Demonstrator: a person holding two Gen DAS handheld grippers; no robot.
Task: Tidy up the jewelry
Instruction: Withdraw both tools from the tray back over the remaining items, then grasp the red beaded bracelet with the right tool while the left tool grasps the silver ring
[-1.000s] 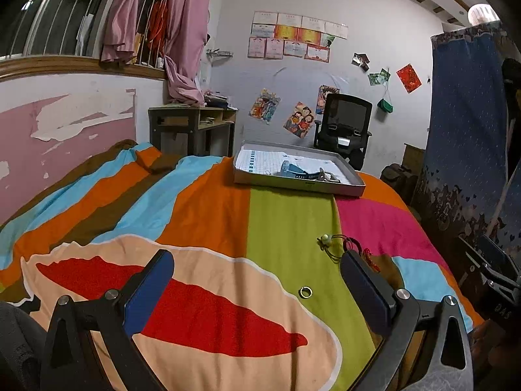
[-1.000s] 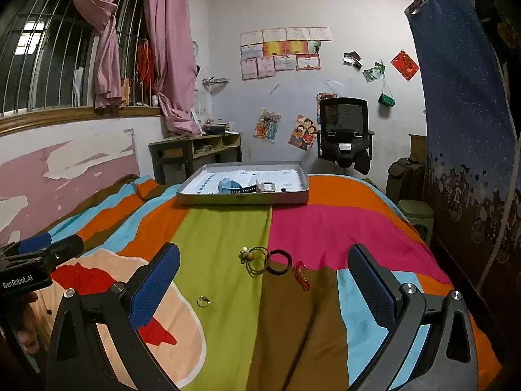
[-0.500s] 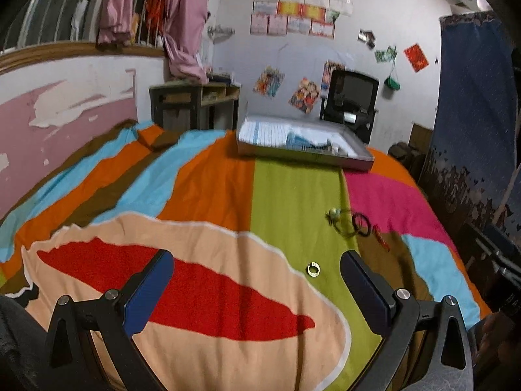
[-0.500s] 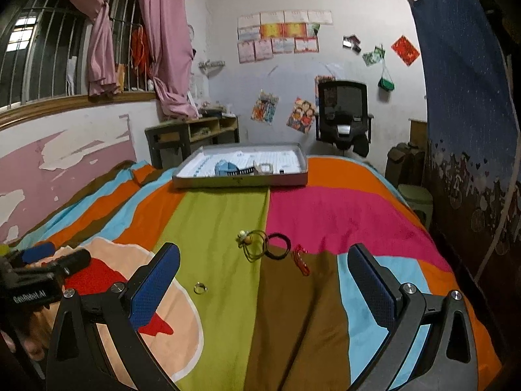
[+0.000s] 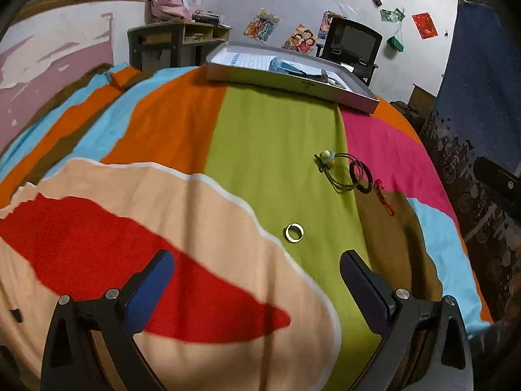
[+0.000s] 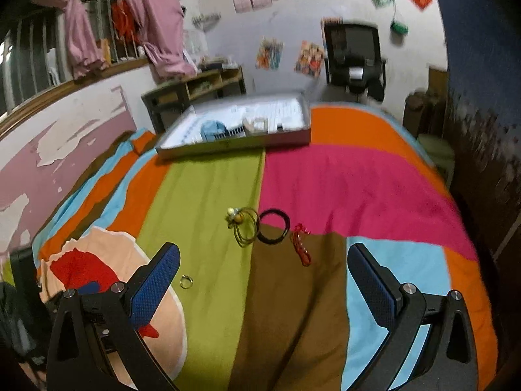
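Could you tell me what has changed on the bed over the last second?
Both open grippers tipped down and came nearer the loose jewelry: the left gripper toward the ring, the right gripper toward the black band and red cord. Neither has grasped anything. The jewelry and the tray stayed put.

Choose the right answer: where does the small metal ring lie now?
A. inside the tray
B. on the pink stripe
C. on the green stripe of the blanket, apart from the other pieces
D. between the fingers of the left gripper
C: the ring lies alone on the green stripe of the blanket, nearer the camera than the cords and well short of the tray.
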